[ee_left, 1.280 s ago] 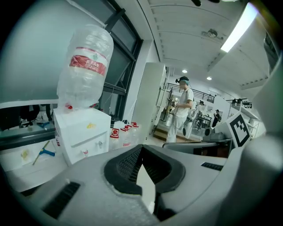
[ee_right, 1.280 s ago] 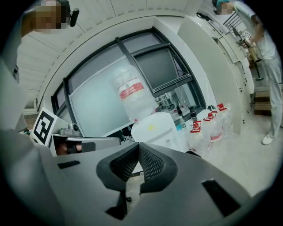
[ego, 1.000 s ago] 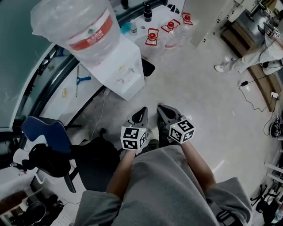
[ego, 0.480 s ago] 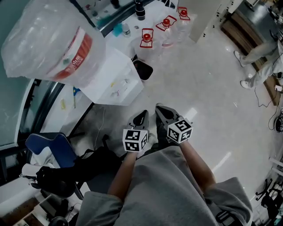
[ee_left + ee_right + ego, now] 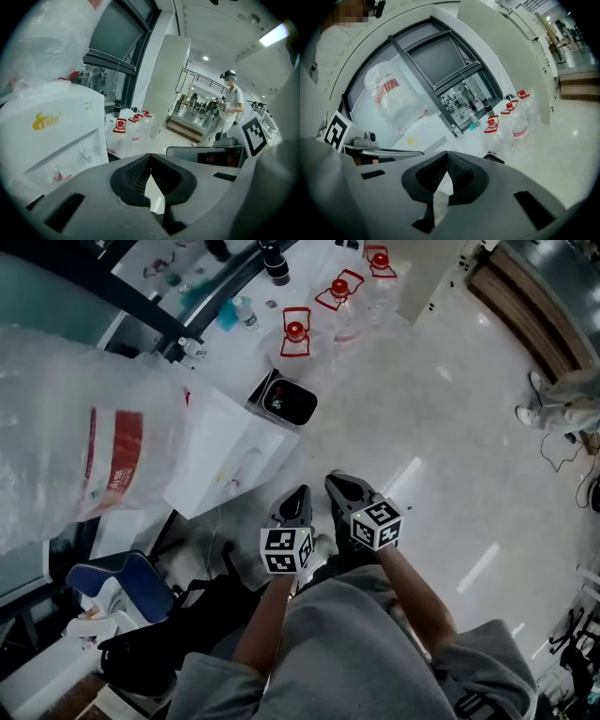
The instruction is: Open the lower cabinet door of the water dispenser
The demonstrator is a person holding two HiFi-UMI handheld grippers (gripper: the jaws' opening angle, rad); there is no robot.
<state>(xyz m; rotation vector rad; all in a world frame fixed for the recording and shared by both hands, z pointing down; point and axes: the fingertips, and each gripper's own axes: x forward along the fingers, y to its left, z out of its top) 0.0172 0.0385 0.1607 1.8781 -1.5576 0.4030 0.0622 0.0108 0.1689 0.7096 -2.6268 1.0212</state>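
The left hand-held gripper point(image 5: 298, 493) and right hand-held gripper point(image 5: 337, 482), both closed and empty, sit side by side near the water dispenser point(image 5: 230, 454), likely poised to reach low on its front.

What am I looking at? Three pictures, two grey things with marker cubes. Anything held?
No robot: a person holds a gripper, cube included, in each hand. The head view looks down from a camera on the person's head; the left gripper and right gripper show at its middle. The other two views ride on each gripper and look along its jaws. Both pairs of jaws are shut, nothing between them. Ahead stands a white dispenser with a big bottle on top; red-capped bottles stand on the floor. Neither gripper touches the dispenser.
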